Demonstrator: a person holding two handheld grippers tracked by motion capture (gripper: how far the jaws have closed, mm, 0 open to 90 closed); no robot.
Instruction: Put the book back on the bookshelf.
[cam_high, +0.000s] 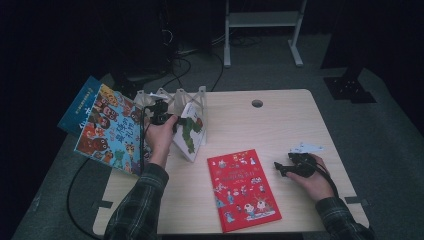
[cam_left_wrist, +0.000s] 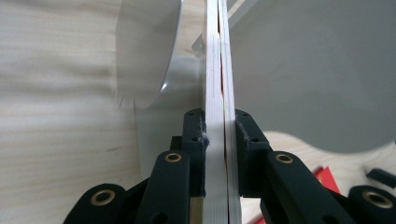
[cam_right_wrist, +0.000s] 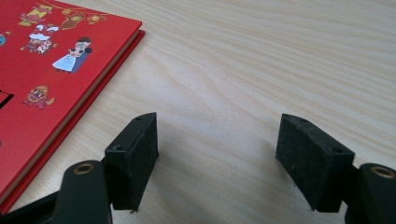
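We have the left gripper near the back-left of the pale wooden worktop, and its fingers are clenched on the edge of a thin white-covered picture book with a green illustration, which we hold up on its edge, tilted, just in front of the white wire book rack; in the left gripper view the book's page block runs straight up between the two black pads. As far as we can tell, one book already leans at the rack's left end, a large picture book with a blue cover crowded with cartoon faces, jutting out past the worktop's edge; whether it sits properly in a slot we cannot tell. The flat red hardcover picture book with small cartoon figures lies face up on the front middle of the worktop, untouched. Our right gripper rests low on the worktop just right of that red book, its fingers released and spread wide with nothing between them, pointing toward the book's edge. We judge the job to be about midway: one book placed, the white one in hand and close to the rack but not yet seated, and the red one left to lift and file
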